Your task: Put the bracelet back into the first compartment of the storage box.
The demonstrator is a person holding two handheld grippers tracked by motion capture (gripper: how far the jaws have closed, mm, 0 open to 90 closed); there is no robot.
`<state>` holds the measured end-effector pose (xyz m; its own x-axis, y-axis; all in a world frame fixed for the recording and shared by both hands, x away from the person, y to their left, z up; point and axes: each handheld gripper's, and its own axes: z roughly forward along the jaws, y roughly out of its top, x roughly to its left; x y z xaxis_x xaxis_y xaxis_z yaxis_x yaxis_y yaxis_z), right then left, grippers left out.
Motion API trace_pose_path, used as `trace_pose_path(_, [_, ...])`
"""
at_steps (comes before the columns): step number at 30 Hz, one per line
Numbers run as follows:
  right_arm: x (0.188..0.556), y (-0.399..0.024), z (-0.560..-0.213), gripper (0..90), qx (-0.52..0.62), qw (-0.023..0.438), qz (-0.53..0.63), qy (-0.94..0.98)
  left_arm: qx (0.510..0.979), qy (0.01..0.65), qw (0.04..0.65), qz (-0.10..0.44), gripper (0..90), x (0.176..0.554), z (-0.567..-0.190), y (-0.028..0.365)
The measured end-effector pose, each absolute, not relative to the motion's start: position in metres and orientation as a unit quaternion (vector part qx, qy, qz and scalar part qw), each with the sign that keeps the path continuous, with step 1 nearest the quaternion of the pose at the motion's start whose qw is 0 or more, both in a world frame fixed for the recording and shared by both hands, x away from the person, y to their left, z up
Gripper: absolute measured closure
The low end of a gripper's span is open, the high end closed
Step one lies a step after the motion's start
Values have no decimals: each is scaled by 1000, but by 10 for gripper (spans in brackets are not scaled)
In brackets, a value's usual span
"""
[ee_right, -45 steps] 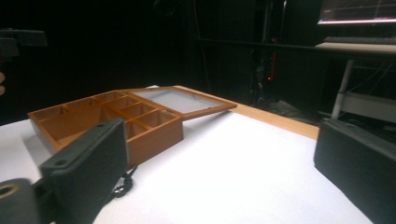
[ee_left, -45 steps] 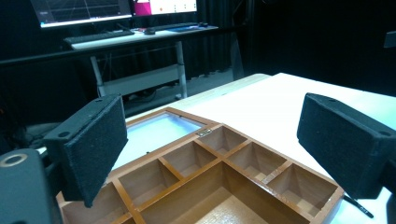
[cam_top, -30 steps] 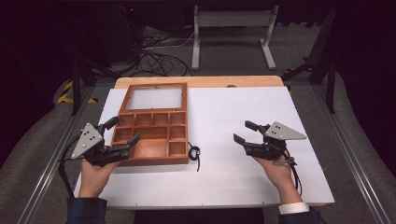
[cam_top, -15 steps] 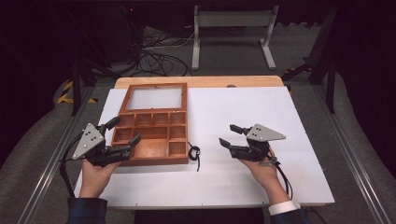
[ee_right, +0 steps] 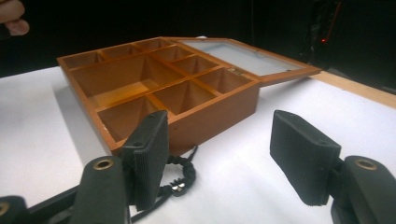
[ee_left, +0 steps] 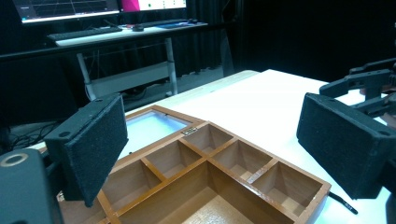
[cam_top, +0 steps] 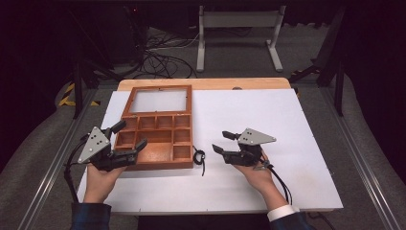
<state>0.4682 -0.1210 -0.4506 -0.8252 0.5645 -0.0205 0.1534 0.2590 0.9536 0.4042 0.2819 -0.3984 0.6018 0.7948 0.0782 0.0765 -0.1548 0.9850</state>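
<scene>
**Q:** What occupies the lower part of the high view?

**A:** Two hand-held black two-jaw grippers. The left gripper (cam_top: 130, 135), lower left of the frame, has its jaws apart, straddling the near left corner of the brown wooden compartment box (cam_top: 158, 143); whether they touch the wood cannot be told. The right gripper (cam_top: 224, 142), lower centre-right, also has its jaws spread and holds nothing; it points toward the box from over the white table top (cam_top: 268, 120).

**Q:** What lies between the right gripper and the box?

**A:** A small black braided cord with a clasp (cam_top: 199, 158), resting on the white surface just beside the box's right wall. In the right gripper view it sits at lower centre, partly behind the left jaw (ee_right: 177, 175).

**Q:** And farther back?

**A:** The box's glass-paned lid (cam_top: 156, 101) lies folded open and flat beyond the compartments, toward the upper centre-left. Past the table's bare wooden far edge (cam_top: 206, 83), tangled black cables (cam_top: 165, 57) and a grey metal stand (cam_top: 237, 28) occupy the floor.
</scene>
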Motion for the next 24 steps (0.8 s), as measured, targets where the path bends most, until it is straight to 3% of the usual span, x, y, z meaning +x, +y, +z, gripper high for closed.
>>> trace_pose_path(24, [462,-64,-488,518,178,148,494,838,692,313,569,314,92,404,-399,280])
